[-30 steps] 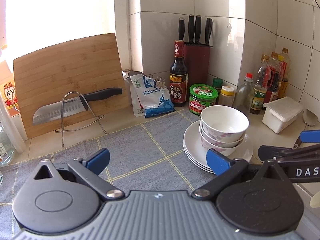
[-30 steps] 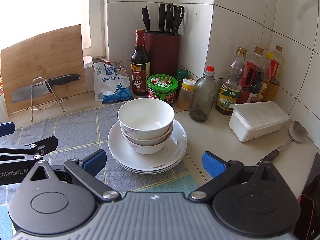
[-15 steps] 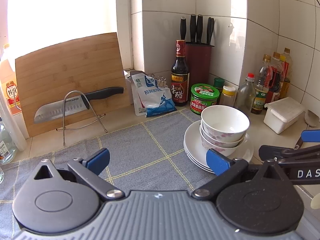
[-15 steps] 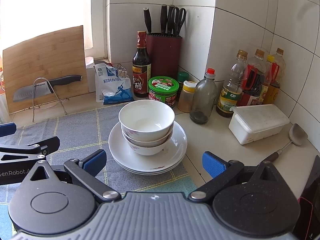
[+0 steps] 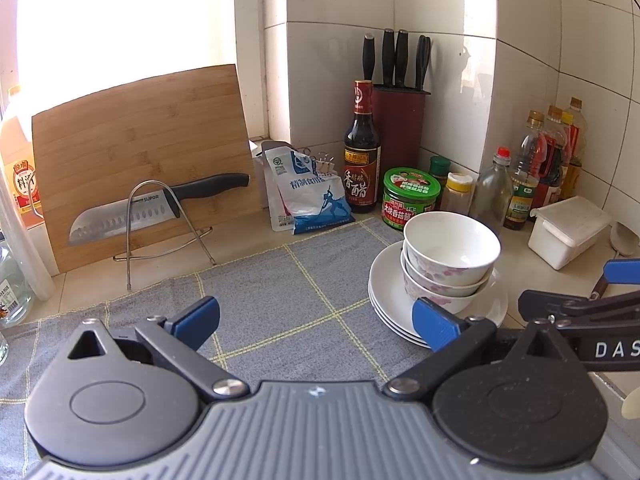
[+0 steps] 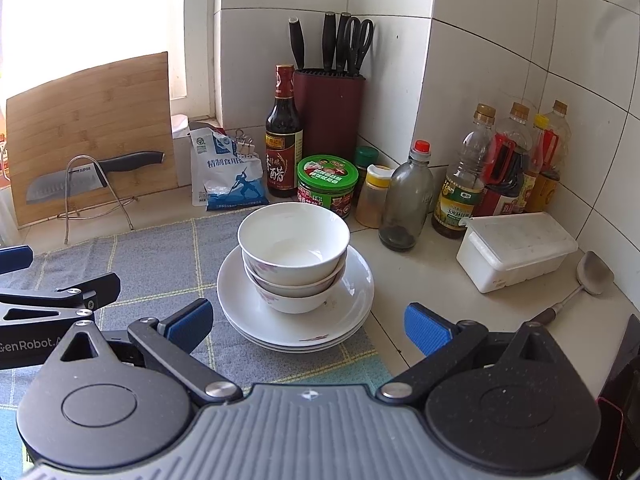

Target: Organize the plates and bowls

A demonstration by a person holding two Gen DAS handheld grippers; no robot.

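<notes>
Three white bowls (image 6: pixel 294 254) with a pink flower print sit nested on a stack of white plates (image 6: pixel 352 308), at the right edge of a grey checked mat (image 6: pixel 160 264). My right gripper (image 6: pixel 308 324) hangs open just in front of that stack, holding nothing. In the left wrist view the bowls (image 5: pixel 450 256) and plates (image 5: pixel 386 284) stand right of centre. My left gripper (image 5: pixel 316 318) is open over the mat, its right finger just in front of the plates. The right gripper's fingers (image 5: pixel 624 272) show at that view's right edge.
Along the tiled wall stand a bamboo board (image 5: pixel 140 152), a knife on a wire rack (image 5: pixel 160 204), a salt bag (image 5: pixel 308 196), a vinegar bottle (image 6: pixel 284 140), a knife block (image 6: pixel 330 108), a green jar (image 6: pixel 326 184) and oil bottles (image 6: pixel 500 168). A white lidded box (image 6: pixel 516 248) and a spoon (image 6: pixel 588 280) lie right.
Both grippers have drifted slightly and stay open; the stack of bowls and plates has not moved.
</notes>
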